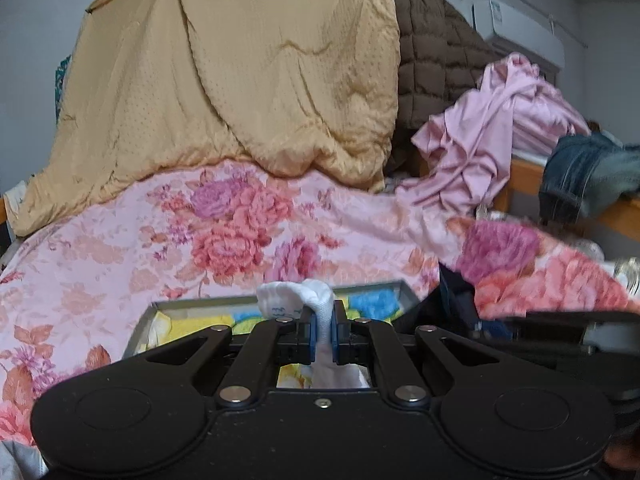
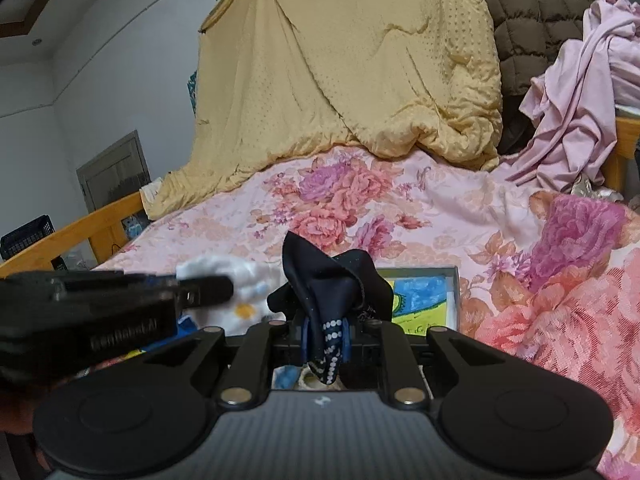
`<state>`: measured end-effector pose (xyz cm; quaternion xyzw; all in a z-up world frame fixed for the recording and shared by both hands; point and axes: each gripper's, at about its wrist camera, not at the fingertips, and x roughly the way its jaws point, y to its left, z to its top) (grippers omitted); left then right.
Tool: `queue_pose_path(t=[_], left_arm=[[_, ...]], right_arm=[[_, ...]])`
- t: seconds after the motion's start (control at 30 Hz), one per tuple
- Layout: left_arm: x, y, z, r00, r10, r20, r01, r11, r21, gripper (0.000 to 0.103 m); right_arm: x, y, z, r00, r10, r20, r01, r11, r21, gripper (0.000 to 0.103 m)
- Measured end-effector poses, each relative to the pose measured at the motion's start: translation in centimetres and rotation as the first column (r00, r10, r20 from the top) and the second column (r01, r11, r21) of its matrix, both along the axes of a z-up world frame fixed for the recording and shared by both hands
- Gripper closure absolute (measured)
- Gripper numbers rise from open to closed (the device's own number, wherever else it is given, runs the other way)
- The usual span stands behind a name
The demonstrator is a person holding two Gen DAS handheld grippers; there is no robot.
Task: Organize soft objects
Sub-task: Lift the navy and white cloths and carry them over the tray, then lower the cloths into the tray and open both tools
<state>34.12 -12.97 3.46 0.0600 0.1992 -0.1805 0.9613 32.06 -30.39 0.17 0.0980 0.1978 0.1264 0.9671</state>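
Observation:
My left gripper (image 1: 324, 334) is shut on a white cloth (image 1: 298, 294) with small blue marks, which bunches above the jaws. Under it sits a shallow grey-rimmed box (image 1: 188, 307) with a yellow and blue picture inside. My right gripper (image 2: 326, 334) is shut on a navy cloth (image 2: 332, 280) with white dots, its folds standing up over the jaws. In the right wrist view the left gripper (image 2: 200, 290) reaches in from the left with the white cloth (image 2: 236, 272), and the grey-rimmed box (image 2: 454, 296) lies just behind both.
A pink floral bedspread (image 1: 120, 248) covers the bed. A yellow quilt (image 1: 240, 80) is heaped at the back, beside a brown puffer jacket (image 1: 432, 52) and a crumpled pink garment (image 1: 488, 136). Jeans (image 1: 584, 172) hang over the wooden bed rail (image 2: 92, 220).

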Motion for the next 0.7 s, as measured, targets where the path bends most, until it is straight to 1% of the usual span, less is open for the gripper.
queue_pose_path(t=[0.1, 0.27, 0.37, 0.47, 0.53, 0.6, 0.7], left_arm=[[0.4, 0.0, -1.0, 0.999, 0.019, -0.028, -0.017, 0.999, 0.043, 0.096], [1.4, 0.5, -2.0, 0.995, 0.054, -0.081, -0.048, 0.995, 0.083, 0.096], [1.9, 0.9, -2.6, 0.99, 0.082, -0.113, -0.07, 0.992, 0.105, 0.095], [2.3, 1.1, -3.1, 0.983, 0.11, -0.148, -0.091, 0.988, 0.124, 0.095], [2.6, 1.4, -3.5, 0.977, 0.126, -0.173, -0.105, 0.986, 0.127, 0.094], [2.7, 1.7, -3.7, 0.974, 0.134, -0.185, -0.112, 0.986, 0.122, 0.094], [2.7, 1.9, -4.0, 0.972, 0.138, -0.193, -0.115, 0.986, 0.124, 0.092]], right_arm=[[0.8, 0.3, -0.5, 0.999, 0.014, -0.038, -0.015, 1.0, -0.011, 0.083], [1.5, 0.5, -1.2, 0.996, 0.034, -0.083, -0.034, 0.999, -0.001, 0.082], [1.9, 0.8, -1.6, 0.993, 0.048, -0.107, -0.048, 0.999, 0.002, 0.079], [2.2, 1.0, -2.0, 0.989, 0.072, -0.131, -0.071, 0.997, 0.016, 0.069], [2.3, 1.2, -2.1, 0.987, 0.079, -0.138, -0.079, 0.997, 0.009, 0.067], [2.4, 1.3, -2.2, 0.986, 0.086, -0.143, -0.085, 0.996, 0.01, 0.057], [2.5, 1.3, -2.3, 0.984, 0.092, -0.151, -0.089, 0.996, 0.023, 0.049]])
